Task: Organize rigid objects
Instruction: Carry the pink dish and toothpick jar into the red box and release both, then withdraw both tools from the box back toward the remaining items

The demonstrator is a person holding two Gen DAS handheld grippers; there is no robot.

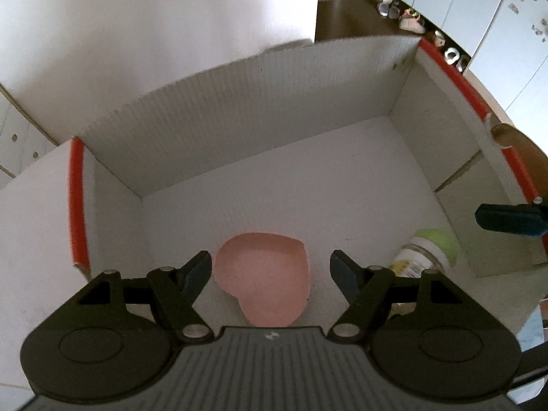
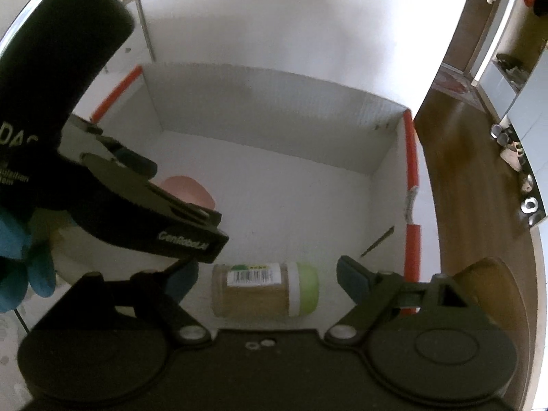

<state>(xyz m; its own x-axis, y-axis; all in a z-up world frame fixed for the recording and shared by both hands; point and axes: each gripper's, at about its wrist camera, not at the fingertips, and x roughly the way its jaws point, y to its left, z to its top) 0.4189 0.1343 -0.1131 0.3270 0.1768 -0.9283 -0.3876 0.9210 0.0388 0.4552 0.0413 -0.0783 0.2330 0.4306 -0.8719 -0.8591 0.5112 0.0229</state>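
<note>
A pink heart-shaped dish [image 1: 263, 284] lies flat on the floor of a white cardboard box [image 1: 239, 109] with red edge strips. My left gripper [image 1: 270, 260] hangs open above the dish, its fingers clear of both sides. A jar with a green lid [image 2: 263, 289] and tan contents lies on its side near the box's right wall [image 2: 387, 171]. My right gripper [image 2: 267, 267] is open over the jar, a pad off each end and not touching it. The jar [image 1: 428, 253] also shows at the right of the left wrist view, and the pink dish [image 2: 188, 188] at the left of the right wrist view.
The black housing of the left hand-held device [image 2: 154, 212] crosses the left of the right wrist view, with a blue-gloved hand [image 2: 20, 267] and a dark sleeve [image 2: 61, 51] behind it. Outside the box are a brown wooden floor [image 2: 479, 205] and white walls.
</note>
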